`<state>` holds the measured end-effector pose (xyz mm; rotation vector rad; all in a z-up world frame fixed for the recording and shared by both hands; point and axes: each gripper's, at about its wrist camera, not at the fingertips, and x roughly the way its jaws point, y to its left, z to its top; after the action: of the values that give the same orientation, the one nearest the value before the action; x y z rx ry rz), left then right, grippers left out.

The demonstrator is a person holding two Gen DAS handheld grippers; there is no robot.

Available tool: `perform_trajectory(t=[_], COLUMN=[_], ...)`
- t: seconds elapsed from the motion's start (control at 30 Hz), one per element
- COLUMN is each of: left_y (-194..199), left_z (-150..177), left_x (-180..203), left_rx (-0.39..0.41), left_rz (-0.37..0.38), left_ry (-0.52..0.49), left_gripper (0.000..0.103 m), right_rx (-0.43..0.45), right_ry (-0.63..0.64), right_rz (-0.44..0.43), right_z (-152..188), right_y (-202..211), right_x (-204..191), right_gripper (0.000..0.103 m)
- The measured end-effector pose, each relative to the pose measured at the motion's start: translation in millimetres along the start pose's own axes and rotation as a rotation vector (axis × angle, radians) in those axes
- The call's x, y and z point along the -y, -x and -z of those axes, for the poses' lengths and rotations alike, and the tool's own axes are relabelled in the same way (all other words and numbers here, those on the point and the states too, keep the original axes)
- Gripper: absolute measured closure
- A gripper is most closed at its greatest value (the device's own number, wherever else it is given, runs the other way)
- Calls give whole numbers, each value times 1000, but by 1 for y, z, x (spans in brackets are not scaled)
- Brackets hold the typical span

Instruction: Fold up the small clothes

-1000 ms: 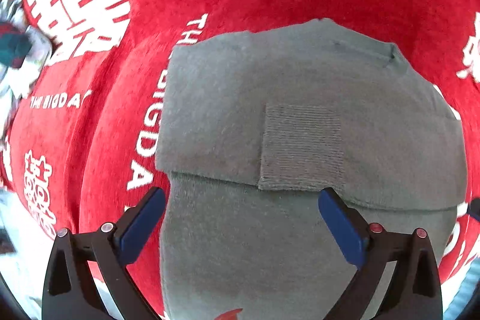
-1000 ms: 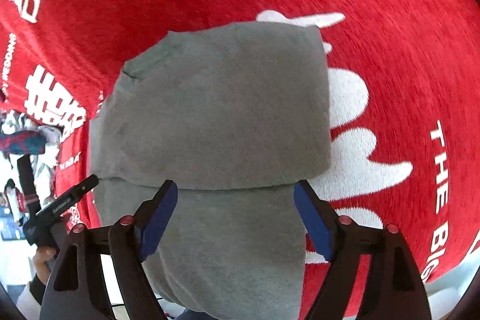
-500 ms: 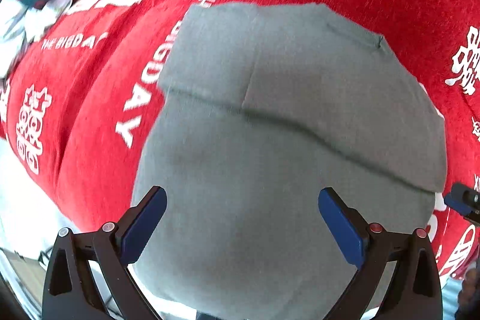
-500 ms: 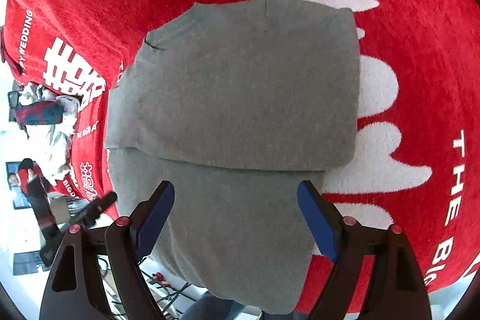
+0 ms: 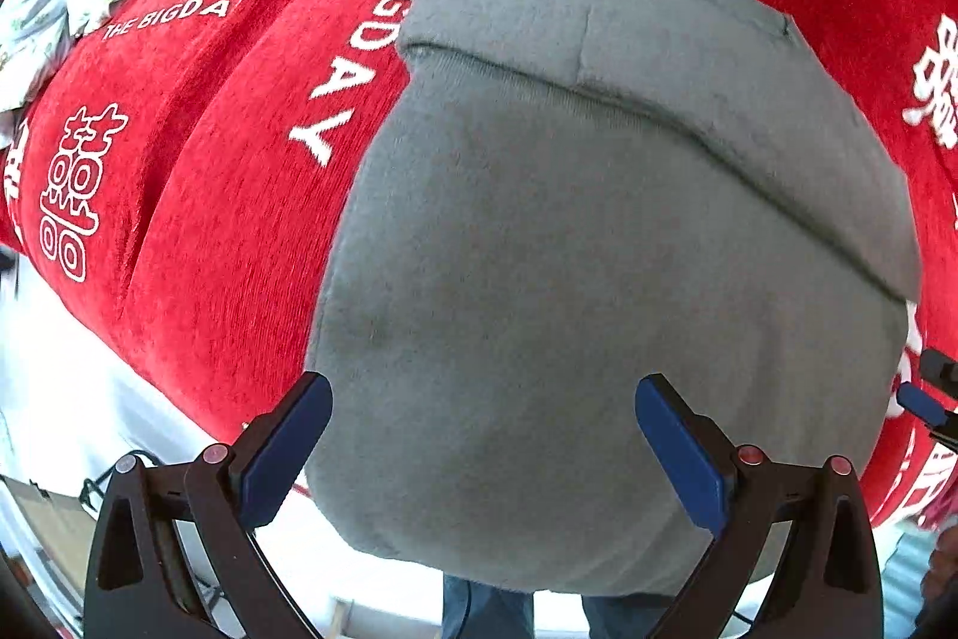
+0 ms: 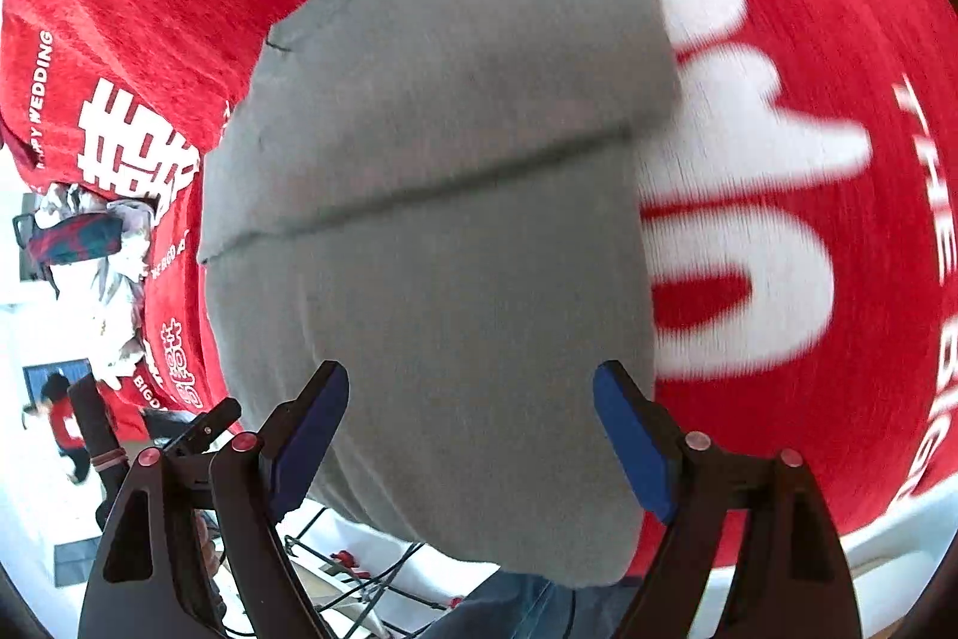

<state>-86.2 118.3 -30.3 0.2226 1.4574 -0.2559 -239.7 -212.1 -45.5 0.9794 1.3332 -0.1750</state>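
Red plush cloth with white lettering covers the surface. Grey knit garment, top part folded down over its body, lies on the cloth; its lower end hangs past the surface's near edge. Left gripper: jaws wide apart above the lower end, nothing between them. Right gripper: jaws likewise apart, clamped on nothing. Left view alone shows the vertical seam in the folded flap. Right view alone shows the big white print beside the garment's right edge. Heap of patterned clothes sits at the far left corner.
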Motion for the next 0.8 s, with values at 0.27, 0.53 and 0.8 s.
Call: perform_trajectory(t=[0.27, 0.53, 0.8], left_y=[5, 7, -4], left_z=[25, 44, 66], left_x=[-1, -3, -30], left_rx=[9, 9, -19], left_rz=[4, 13, 49], left_ry=[-82, -128, -148], left_gripper=[1, 1, 1], right_rx=[14, 25, -9], right_ry=[-41, -38, -3], right_rz=[-1, -10, -17], right_z=[39, 57, 89], right_y=[2, 4, -5], right_x=[9, 9, 9], right_gripper=[17, 17, 17])
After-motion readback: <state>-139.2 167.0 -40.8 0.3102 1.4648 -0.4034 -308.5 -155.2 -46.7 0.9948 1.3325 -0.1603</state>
